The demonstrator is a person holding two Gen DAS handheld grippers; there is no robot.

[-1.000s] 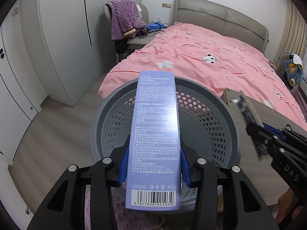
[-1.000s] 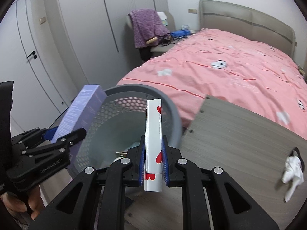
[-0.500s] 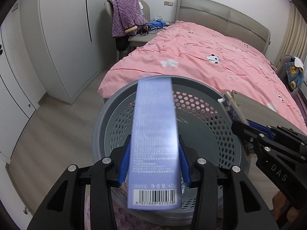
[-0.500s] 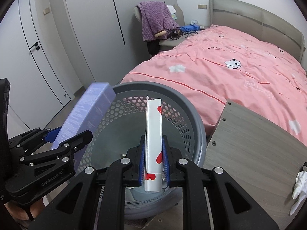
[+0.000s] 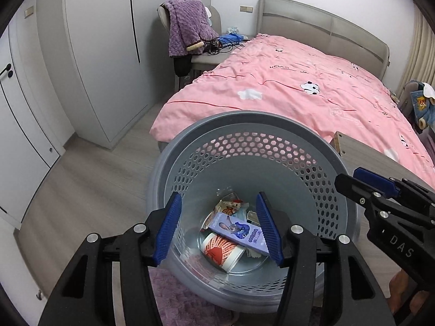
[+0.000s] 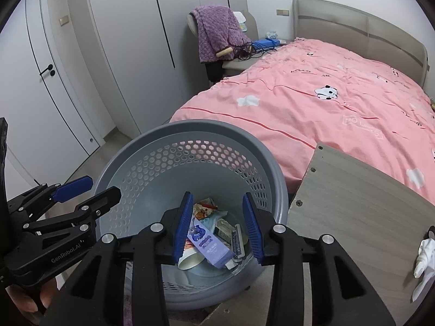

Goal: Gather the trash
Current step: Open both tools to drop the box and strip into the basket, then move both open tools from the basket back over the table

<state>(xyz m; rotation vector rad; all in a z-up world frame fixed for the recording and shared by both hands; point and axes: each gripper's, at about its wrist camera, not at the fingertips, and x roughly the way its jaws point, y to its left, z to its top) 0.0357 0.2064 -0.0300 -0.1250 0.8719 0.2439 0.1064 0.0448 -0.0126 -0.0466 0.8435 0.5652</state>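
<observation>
Right wrist view only: white tissue [image 6: 422, 255] on table [image 6: 353, 203]; both grippers' jaws just parted, empty, over basket [image 6: 152, 141].

left gripper [image 5: 217, 226] jaws just opened, nothing between them, poised over grey basket [image 5: 272, 125]; purple box [image 5: 239, 232] lies below on paper cup [image 5: 221, 252]; right gripper [image 5: 364, 183] at right.

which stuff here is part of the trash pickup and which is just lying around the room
Part of the job:
- grey basket
- purple box lying in it
- paper cup and wrappers in it
- white crumpled tissue on the wooden table

Just lying about:
- pink bed
- purple blanket on the chair
- cables
- wardrobe
</observation>
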